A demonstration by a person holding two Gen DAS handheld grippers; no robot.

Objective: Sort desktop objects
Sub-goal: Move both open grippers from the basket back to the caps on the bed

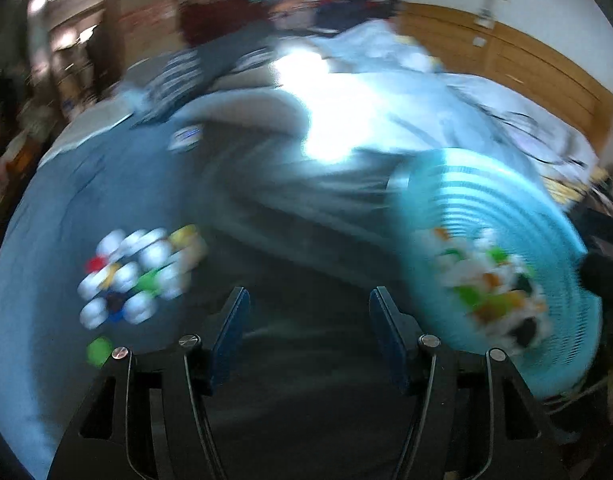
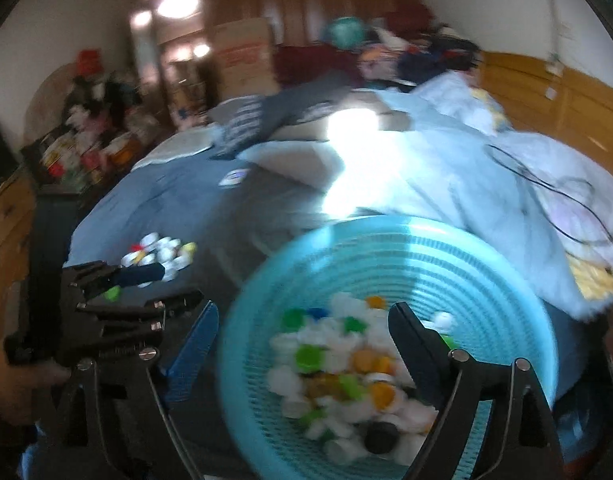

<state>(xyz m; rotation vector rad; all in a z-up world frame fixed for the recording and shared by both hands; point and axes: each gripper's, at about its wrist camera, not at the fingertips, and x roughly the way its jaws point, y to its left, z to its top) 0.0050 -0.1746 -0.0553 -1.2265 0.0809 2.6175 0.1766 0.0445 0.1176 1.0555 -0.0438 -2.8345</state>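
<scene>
On the bed, a blue-grey sheet [image 1: 86, 184] formed the working surface, with a darker grey blanket [image 1: 298, 240] lying across its middle and a pale blue quilt [image 2: 466, 168] heaped toward the right side. A patch of strong glare [image 1: 330, 112] sat on the bedding near the centre. Both views were motion-blurred, so fine detail could not be read.

A cluster of loose bottle caps [image 1: 138, 272], mostly white with red, yellow, green and blue among them, lay on the sheet at the left. One single green cap [image 1: 99, 351] lay apart, just in front of the cluster. A turquoise plastic basket [image 2: 386, 240] with a ribbed wall stood at the right on the bedding and held a heap of sorted caps [image 2: 346, 372] in white, green, orange and black.

The left gripper [image 1: 309, 320] was over the dark blanket, between the cluster and the basket; its blue-padded fingers [image 1: 230, 320] stood apart with nothing between them. The right gripper [image 2: 302, 344] was at the near rim of the basket; its fingers [image 2: 194, 344] were spread wide, one outside the basket wall and one over the contents, and nothing was gripped. In the right wrist view the left gripper appeared as a black frame at the left edge.

At the far end of the bed lay dark clothing [image 2: 266, 116] and a pile of mixed items. A wooden headboard [image 2: 546, 92] ran along the right wall. A cardboard box [image 2: 242, 56] stood against wooden panelling behind the bed, and a cluttered shelf [image 2: 90, 136] stood at the left.
</scene>
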